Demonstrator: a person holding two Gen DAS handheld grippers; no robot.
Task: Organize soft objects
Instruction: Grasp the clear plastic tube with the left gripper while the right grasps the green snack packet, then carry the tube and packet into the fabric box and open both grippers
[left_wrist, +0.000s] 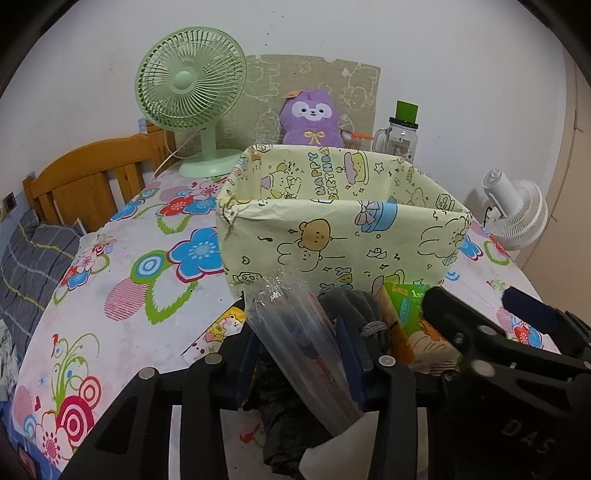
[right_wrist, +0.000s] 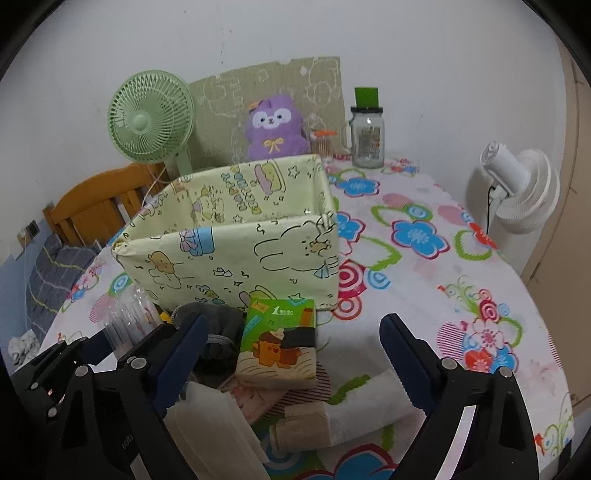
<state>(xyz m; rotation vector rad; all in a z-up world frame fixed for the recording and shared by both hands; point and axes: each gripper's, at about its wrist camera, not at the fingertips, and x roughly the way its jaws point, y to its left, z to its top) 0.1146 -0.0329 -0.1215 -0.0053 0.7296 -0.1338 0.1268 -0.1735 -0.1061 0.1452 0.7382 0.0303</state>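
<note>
A clear plastic bag (left_wrist: 295, 332) sits pinched in the left gripper (left_wrist: 301, 354), just near of the yellow box (left_wrist: 343, 229) on the flowered table (left_wrist: 122, 280). The right gripper (right_wrist: 291, 343) is spread wide over a green tissue pack (right_wrist: 280, 343), holding nothing. A purple plush (left_wrist: 310, 120) stands far behind.

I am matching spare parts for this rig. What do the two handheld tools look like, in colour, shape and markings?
Both are black angular plastic frames with silver round bolt heads. The left tool and right tool each have two dark blue finger pads with ridged inner faces. Pale embossed lettering shows on the bodies. No cables or sleeves are visible.
</note>
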